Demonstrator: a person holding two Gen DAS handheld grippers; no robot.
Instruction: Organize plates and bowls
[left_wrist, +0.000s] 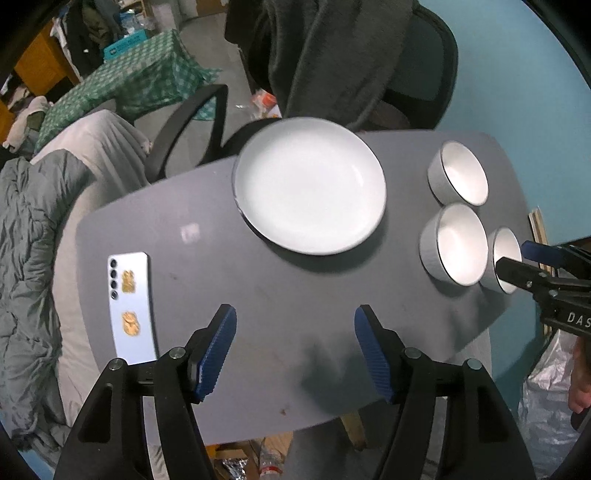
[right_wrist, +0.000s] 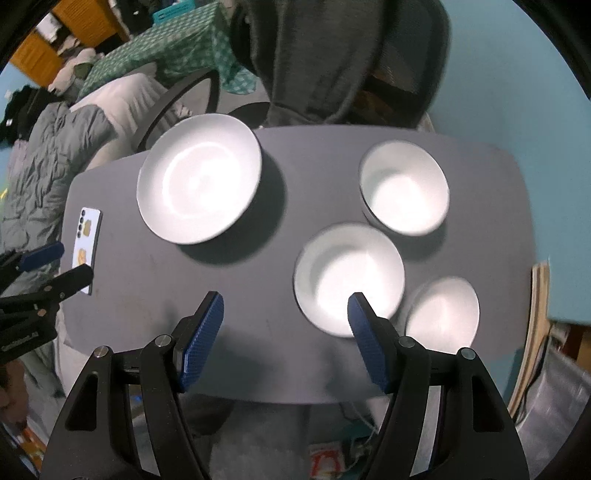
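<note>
We are hovering left claw (left_wrist: 295, 350) and right claw (right_wrist: 286, 339) wide, both empty; plate (left_wrist: 310, 184) lying ahead of left, three bowls (right_wrist: 349, 280) crowding under right pad, risking knocking neighbouring bowl (right_wrist: 443, 314) off table (right_wrist: 184, 314) edge

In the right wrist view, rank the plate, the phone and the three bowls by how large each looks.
1. plate
2. middle bowl
3. far bowl, close to the middle one; nearness may decide
4. near bowl, partly hidden
5. phone

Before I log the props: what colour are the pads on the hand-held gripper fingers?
Blue, ribbed pads on black fingers; clearest in the left wrist view.
</note>
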